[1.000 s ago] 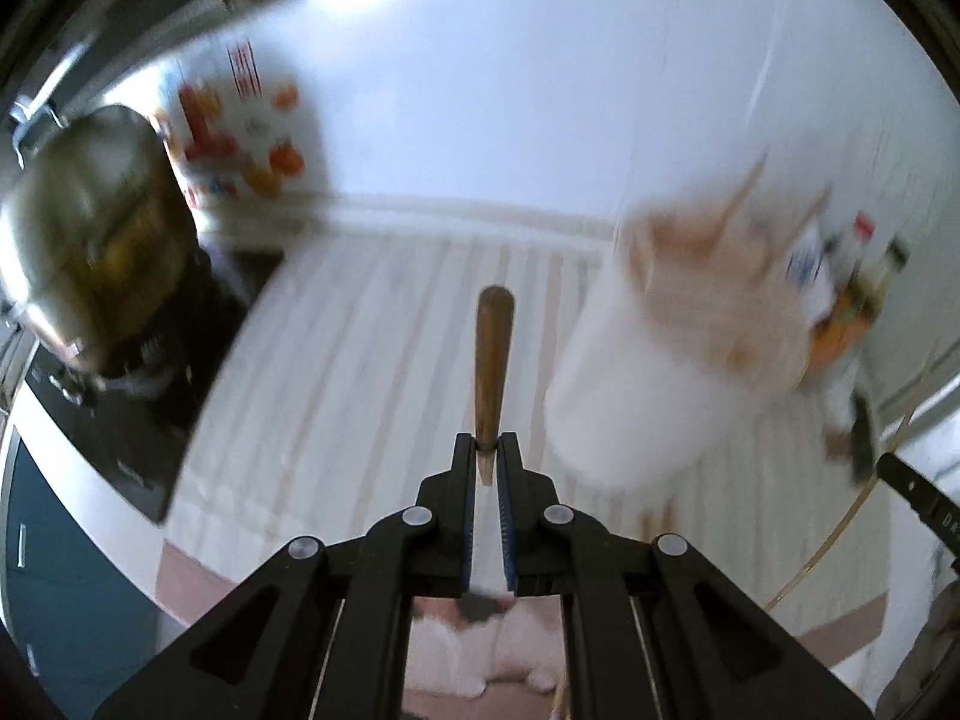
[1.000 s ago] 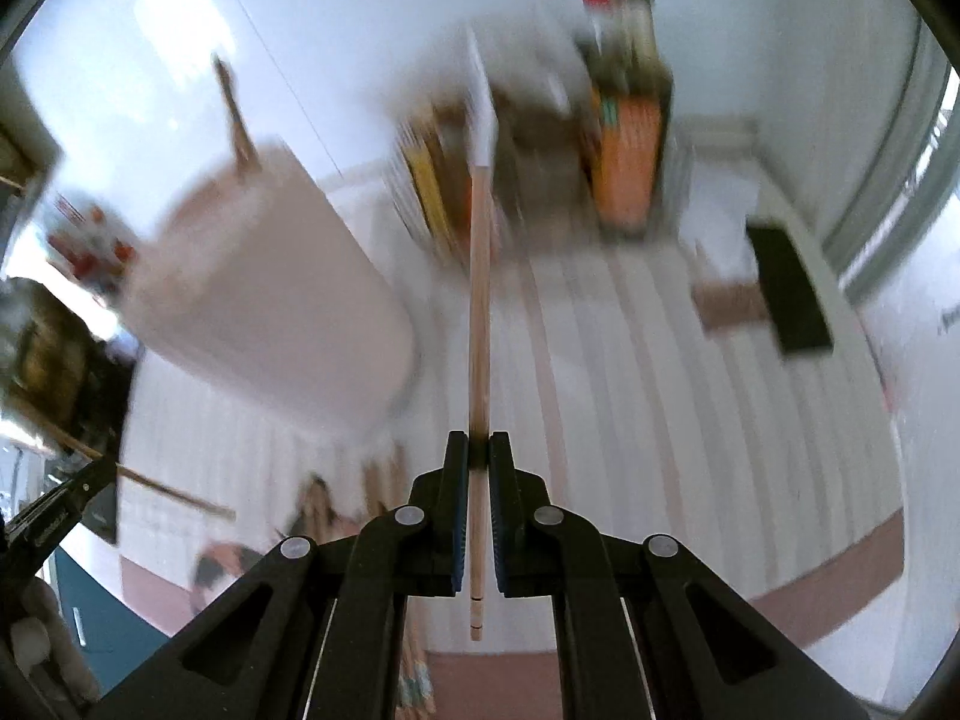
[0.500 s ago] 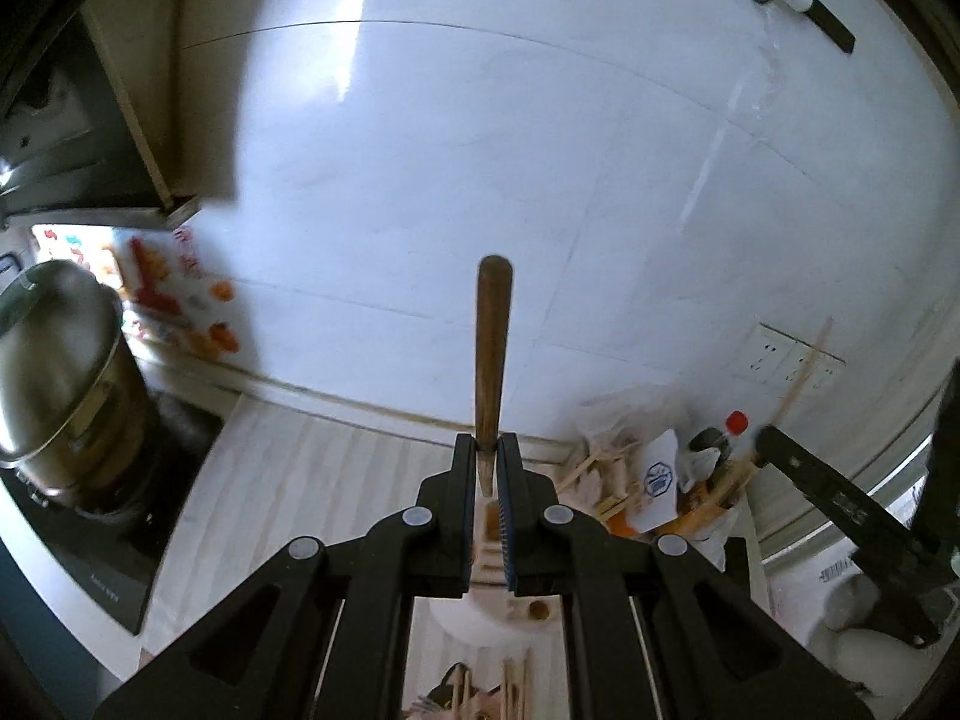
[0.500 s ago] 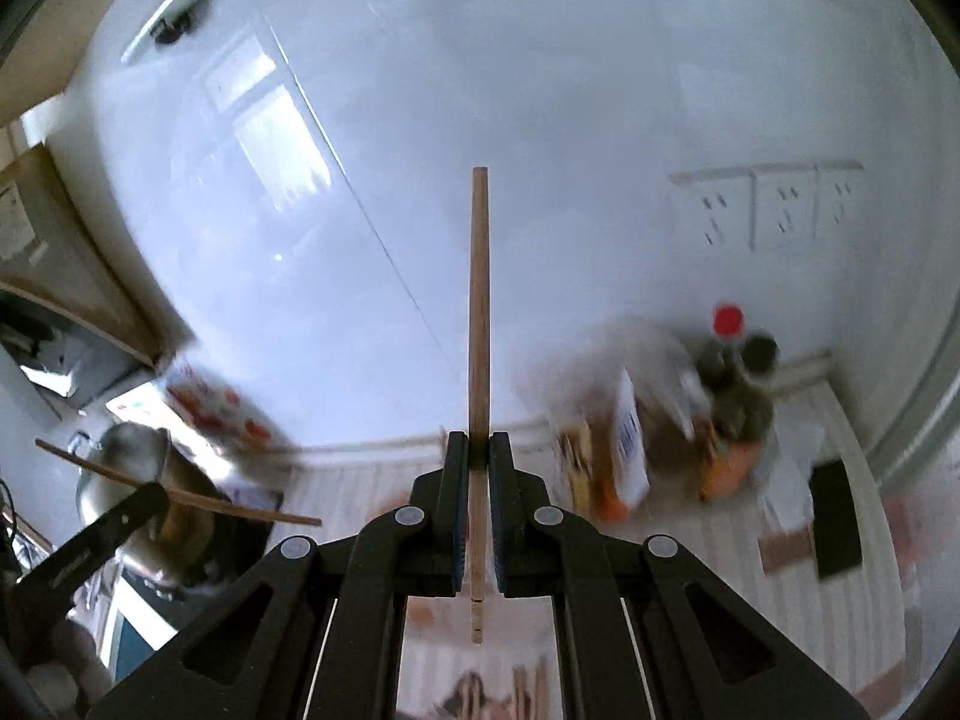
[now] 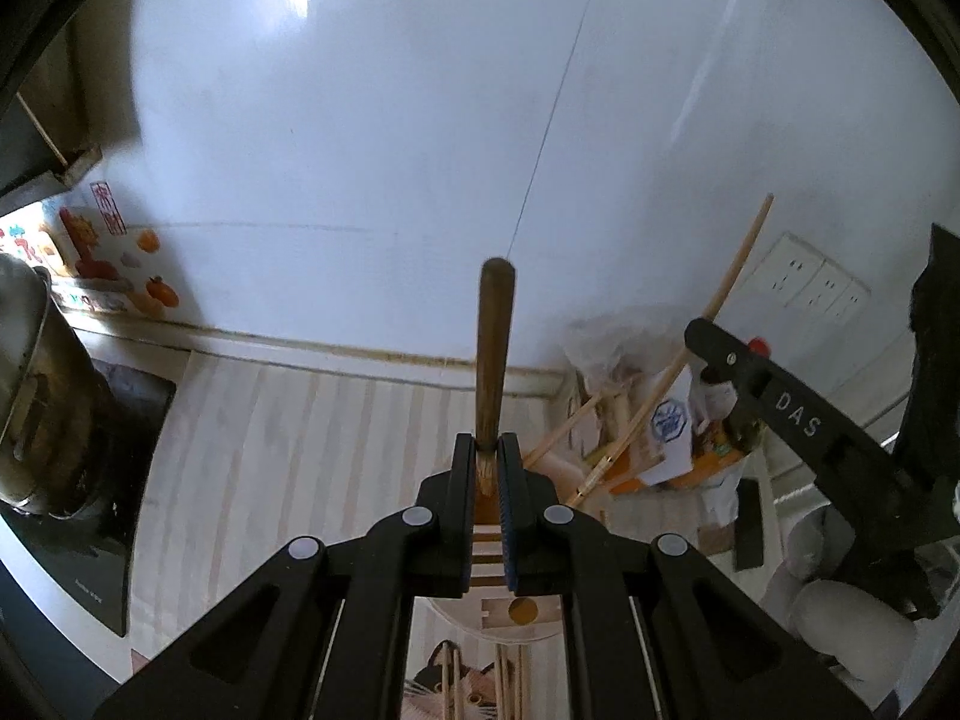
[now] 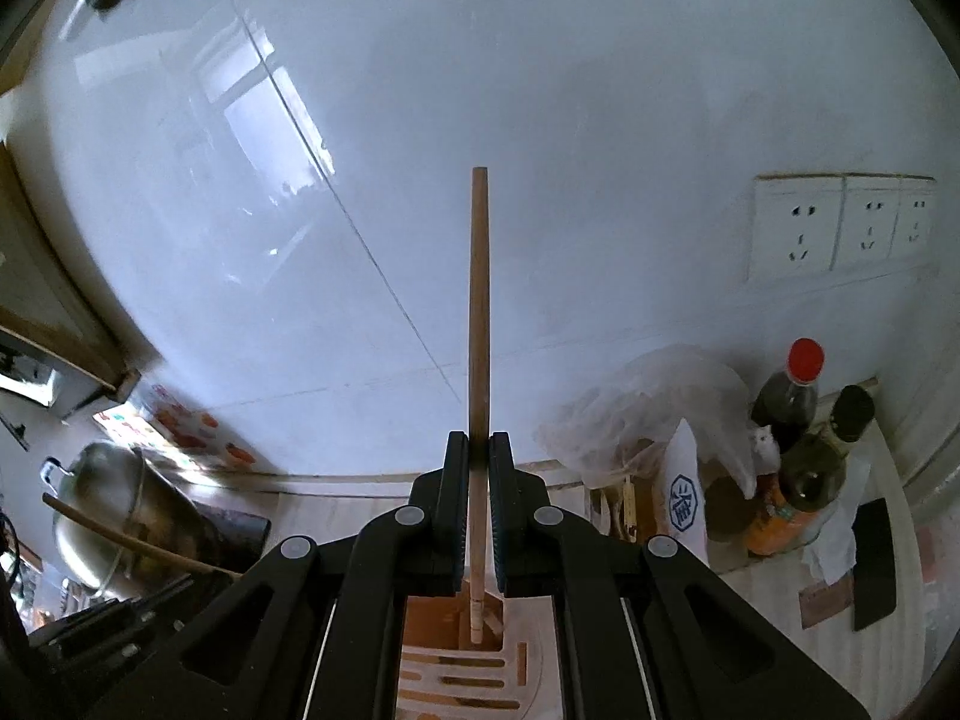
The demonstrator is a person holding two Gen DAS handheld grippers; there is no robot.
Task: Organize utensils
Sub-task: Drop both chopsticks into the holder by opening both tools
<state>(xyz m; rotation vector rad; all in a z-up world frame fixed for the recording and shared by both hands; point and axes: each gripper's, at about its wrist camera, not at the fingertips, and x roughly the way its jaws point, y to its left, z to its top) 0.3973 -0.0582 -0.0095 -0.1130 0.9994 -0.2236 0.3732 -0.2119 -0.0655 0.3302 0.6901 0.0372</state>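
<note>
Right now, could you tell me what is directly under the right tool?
Under the right tool sits a white utensil holder with a slotted top. The held chopstick points down into one opening. The tool's body covers the holder's sides and whatever is inside.

A: Non-task stuff, right wrist view? Positions relative to the tool.
B: Triple wall socket (image 6: 843,224) up right of it. Red-capped dark bottle (image 6: 789,393) and black-capped bottle (image 6: 825,462) lower right, side by side. Crumpled plastic bag (image 6: 654,405) just left of those.
A: Left of the tool?
B: Steel pot (image 6: 114,516) low left, fruit stickers (image 6: 180,426) on the wall behind it.
</note>
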